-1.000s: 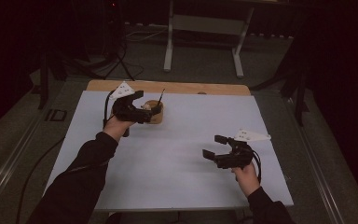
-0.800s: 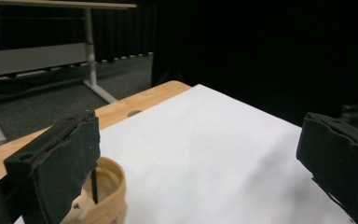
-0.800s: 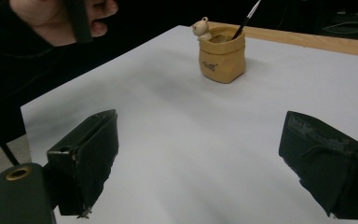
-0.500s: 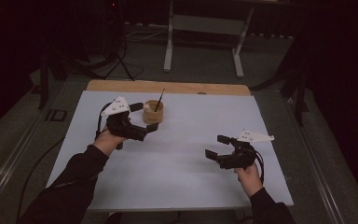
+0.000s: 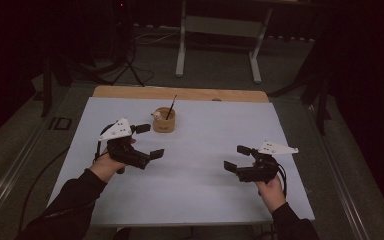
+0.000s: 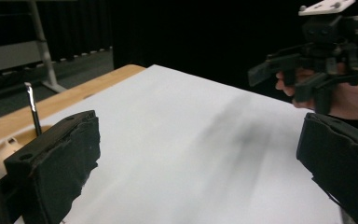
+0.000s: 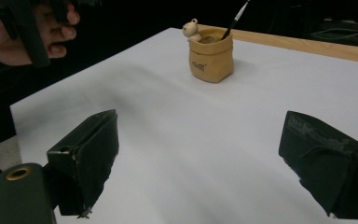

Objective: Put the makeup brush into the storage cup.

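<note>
From above, the left tongs point(image 5: 145, 141) have drawn back from the pot point(image 5: 164, 121) holding a brush point(image 5: 170, 107) and hang spread, empty. The right tongs point(image 5: 240, 157), spread too, hover over bare tabletop point(image 5: 205, 200) (edges well off). Left gripper view: open sheet ahead. Right gripper view: pot stands far, untouched.

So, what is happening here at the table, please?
A person holds a pair of tongs in each hand above a white table. The left tongs and the right tongs are both open and hold nothing. A small tan pot, with a little figure on its rim and a thin dark brush standing in it, sits near the table's far edge, closer to the left tongs. Nothing touches the pot at this moment.
</note>
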Demonstrator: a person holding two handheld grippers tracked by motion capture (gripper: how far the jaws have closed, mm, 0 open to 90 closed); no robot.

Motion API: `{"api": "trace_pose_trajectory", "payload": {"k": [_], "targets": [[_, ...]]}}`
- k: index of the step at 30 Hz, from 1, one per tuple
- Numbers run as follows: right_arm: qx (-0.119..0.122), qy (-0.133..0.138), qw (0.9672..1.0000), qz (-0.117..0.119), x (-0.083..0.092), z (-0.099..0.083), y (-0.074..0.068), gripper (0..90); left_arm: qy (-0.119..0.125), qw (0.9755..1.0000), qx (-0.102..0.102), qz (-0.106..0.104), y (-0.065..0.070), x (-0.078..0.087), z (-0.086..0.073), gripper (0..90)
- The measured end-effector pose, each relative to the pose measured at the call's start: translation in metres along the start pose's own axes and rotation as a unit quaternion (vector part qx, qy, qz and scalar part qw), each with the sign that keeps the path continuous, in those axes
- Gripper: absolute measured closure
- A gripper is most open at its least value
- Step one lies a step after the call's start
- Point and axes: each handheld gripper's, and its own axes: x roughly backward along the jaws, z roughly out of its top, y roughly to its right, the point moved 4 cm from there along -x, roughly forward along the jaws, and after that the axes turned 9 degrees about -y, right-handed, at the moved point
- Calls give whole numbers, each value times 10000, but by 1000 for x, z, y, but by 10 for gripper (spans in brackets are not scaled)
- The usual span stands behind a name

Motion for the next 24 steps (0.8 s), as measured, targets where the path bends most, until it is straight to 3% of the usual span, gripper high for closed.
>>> {"api": "trace_pose_trajectory", "payload": {"k": [5,19,24], "targets": [[59,56,9999,67,4,-1,0,132,-14,10000,-9,-23,5,7,-10,0],[340,-164,9989,-283,11,-13,5,141,-122,9998,-89,-163,18,22,-37,0],[364,-125,9990,-235,15,-18,5,141,-128,9997,-133,-178,22,27,-48,0]]}}
